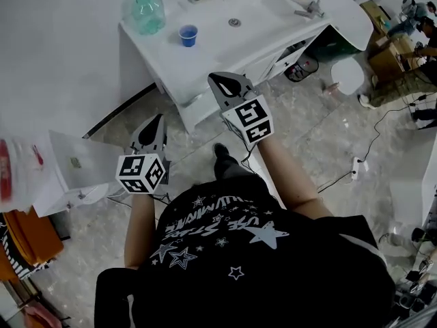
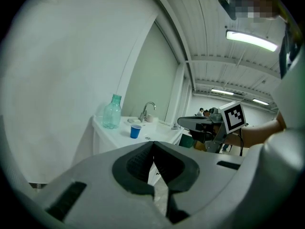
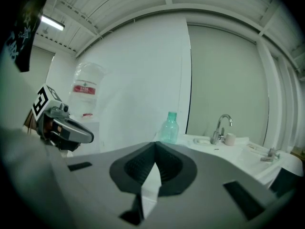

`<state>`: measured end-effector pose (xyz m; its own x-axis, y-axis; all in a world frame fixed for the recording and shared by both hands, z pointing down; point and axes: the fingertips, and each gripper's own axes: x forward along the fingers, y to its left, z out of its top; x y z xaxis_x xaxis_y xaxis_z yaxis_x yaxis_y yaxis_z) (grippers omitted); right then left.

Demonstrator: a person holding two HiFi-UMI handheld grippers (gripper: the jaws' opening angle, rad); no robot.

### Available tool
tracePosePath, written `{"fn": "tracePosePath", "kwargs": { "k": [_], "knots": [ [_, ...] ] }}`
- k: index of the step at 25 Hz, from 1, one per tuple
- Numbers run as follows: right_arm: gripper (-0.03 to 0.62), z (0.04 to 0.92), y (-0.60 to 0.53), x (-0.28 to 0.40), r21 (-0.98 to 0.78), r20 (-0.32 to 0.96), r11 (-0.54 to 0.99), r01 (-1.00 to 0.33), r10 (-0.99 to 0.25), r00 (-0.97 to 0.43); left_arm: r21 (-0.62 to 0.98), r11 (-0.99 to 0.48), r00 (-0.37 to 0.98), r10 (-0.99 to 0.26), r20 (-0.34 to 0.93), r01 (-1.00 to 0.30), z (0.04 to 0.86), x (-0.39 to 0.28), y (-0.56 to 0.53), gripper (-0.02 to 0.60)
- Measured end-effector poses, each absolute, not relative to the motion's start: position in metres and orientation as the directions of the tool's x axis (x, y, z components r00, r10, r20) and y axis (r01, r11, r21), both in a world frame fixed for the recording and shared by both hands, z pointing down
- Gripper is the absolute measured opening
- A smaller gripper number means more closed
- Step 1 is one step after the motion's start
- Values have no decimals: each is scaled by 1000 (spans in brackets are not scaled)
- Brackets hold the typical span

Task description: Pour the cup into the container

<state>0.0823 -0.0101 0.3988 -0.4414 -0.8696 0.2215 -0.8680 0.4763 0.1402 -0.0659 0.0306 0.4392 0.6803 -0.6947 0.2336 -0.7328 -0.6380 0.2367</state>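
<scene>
Head view puts the blue cup upright on the white tabletop, up-frame of both tools, with the green bottle near its upper left. My right tool sits nearer than the left tool. Both are closed, holding nothing.

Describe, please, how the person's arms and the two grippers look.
The left gripper and the right gripper both have pale grey bodies and black ribbed pads that taper to a point. Each carries a white cube with black square markers: left cube, right cube. The person wears a black T-shirt with white stars and lettering; its sleeves are short.
</scene>
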Motion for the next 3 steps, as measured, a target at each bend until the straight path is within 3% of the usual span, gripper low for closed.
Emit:
{"fn": "tracePosePath", "kwargs": {
  "k": [3],
  "knots": [
    [6, 400, 7, 73, 133, 224, 470, -872, -872, -436, 240, -634, 677, -698, 233, -735, 440, -80, 47, 9]
  ]
}}
